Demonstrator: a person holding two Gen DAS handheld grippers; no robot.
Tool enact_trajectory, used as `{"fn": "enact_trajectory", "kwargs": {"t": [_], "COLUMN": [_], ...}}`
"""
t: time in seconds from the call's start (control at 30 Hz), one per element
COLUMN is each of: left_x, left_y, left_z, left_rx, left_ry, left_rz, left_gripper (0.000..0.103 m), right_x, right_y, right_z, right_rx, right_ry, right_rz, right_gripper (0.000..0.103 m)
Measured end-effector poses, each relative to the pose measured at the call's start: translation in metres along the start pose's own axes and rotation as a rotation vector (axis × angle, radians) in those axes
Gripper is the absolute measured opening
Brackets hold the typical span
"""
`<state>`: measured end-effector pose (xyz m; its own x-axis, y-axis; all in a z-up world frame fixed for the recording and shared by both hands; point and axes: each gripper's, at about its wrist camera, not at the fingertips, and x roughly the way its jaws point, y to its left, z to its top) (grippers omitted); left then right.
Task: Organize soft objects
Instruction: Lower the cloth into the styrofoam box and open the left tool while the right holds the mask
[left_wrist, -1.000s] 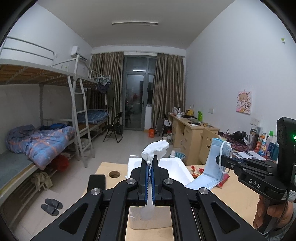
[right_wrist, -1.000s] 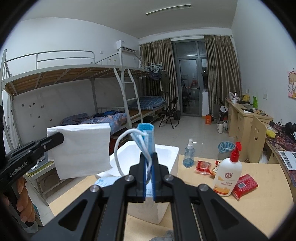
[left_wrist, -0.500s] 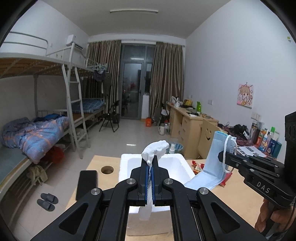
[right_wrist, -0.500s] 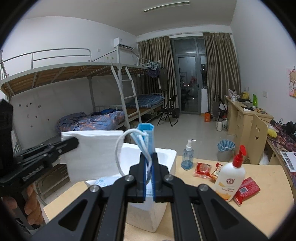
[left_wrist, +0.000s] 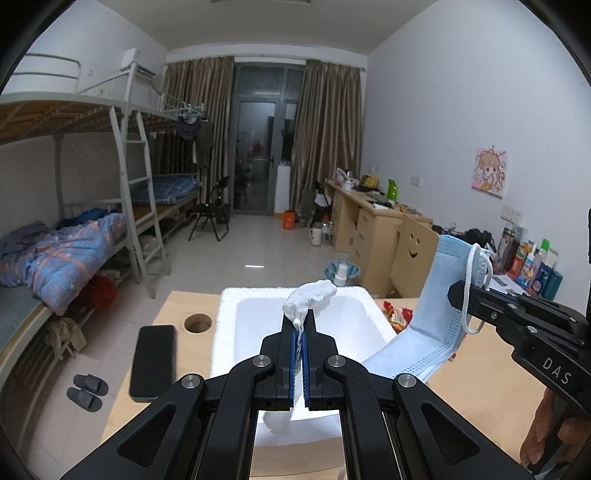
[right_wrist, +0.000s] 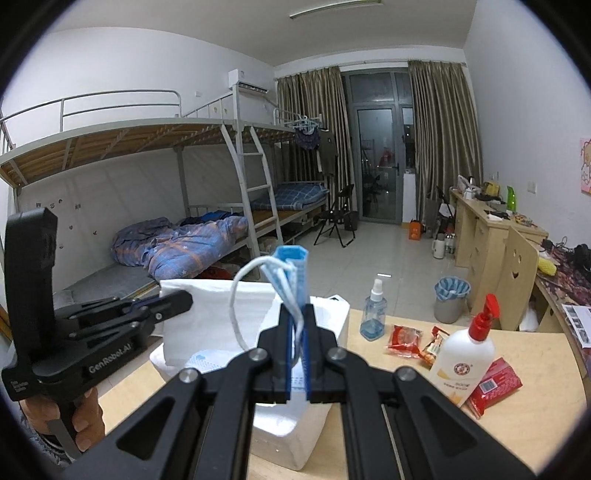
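My left gripper (left_wrist: 299, 325) is shut on a white folded tissue (left_wrist: 310, 297), held above the open white foam box (left_wrist: 236, 325) on the wooden table. From the right wrist view the same tissue (right_wrist: 207, 317) hangs as a flat sheet from the left gripper (right_wrist: 184, 301). A stack of blue face masks (right_wrist: 290, 277) with white ear loops is pinched in my shut right gripper (right_wrist: 297, 314), over the box's right side (right_wrist: 336, 314). In the left wrist view the masks (left_wrist: 439, 295) droop from the right gripper (left_wrist: 456, 295) toward the box rim.
A black phone (left_wrist: 153, 360) lies left of the box beside a round cable hole (left_wrist: 198, 322). On the right stand a small spray bottle (right_wrist: 373, 314), a red-capped white pump bottle (right_wrist: 465, 354) and red snack packets (right_wrist: 493, 384). Bunk beds line the left wall.
The left gripper has moved forward and slightly down with the tissue, coming over the foam box. The right gripper with the masks has shifted a little toward the box.
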<state>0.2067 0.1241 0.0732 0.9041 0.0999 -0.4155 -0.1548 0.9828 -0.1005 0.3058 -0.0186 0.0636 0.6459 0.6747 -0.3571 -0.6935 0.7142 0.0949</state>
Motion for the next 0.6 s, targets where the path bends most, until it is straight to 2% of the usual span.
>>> {"fn": "enact_trajectory", "kwargs": {"t": [0.6], "left_x": [0.045], "left_y": [0.004], "left_z": [-0.006], "left_rx": [0.012], "left_ry": [0.095], "left_rz": [-0.039], "left_gripper": [0.003], "right_x": [-0.005], "right_y": [-0.006], "right_z": [-0.002], "right_rx": [0.02], "right_ry": [0.004], "right_rz": [-0.022], "right_gripper": [0.007]}}
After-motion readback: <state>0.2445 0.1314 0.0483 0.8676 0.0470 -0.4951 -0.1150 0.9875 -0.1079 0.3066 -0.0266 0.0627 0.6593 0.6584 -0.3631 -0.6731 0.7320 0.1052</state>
